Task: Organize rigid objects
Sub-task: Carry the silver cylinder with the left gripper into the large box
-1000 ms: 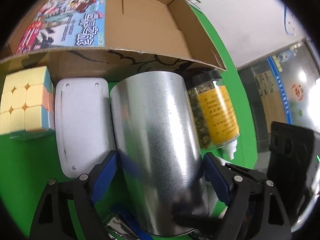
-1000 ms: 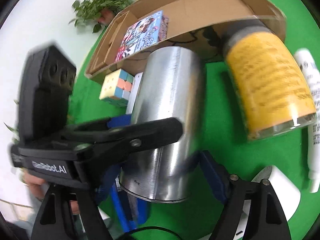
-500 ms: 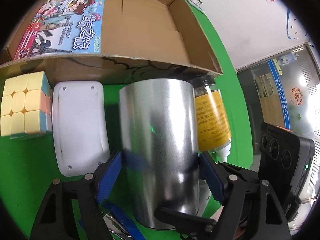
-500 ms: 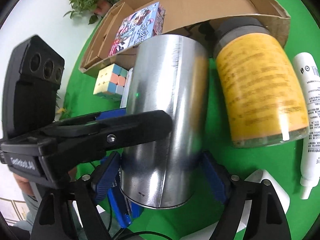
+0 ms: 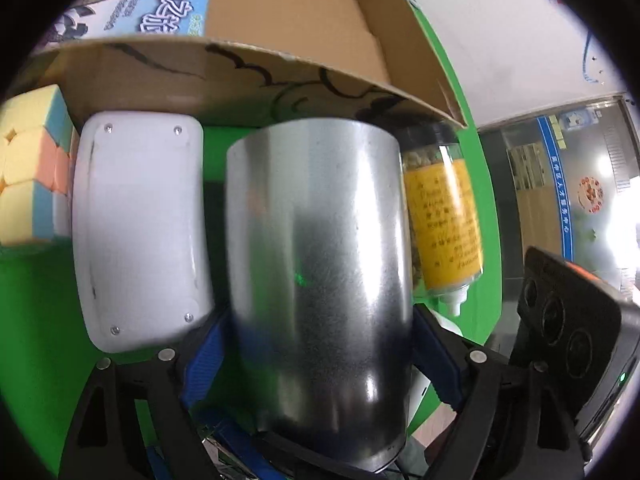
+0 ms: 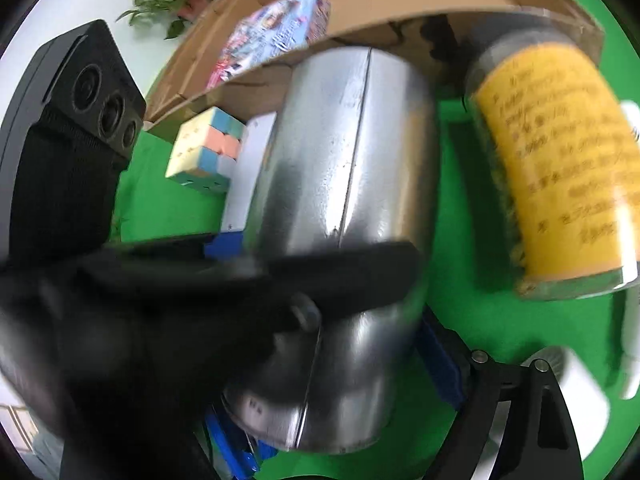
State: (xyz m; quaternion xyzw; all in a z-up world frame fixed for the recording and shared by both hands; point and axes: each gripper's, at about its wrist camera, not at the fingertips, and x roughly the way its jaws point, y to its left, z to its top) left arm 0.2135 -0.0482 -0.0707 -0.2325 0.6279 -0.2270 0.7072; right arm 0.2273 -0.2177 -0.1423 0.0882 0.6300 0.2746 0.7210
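Left wrist: one metal can [image 5: 320, 280], one cube [image 5: 28, 168].

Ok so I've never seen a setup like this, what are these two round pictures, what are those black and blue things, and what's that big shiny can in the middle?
Each round picture comes from a wide-angle camera riding on hand-held tongs, one in each of a person's hands. The black arms with blue pads are the left tongs and the right tongs. Both sets grip the same shiny silver metal can from either side. On the green table lie a flat white plastic case, a pastel puzzle cube and a clear jar with a yellow label, in front of an open cardboard box.
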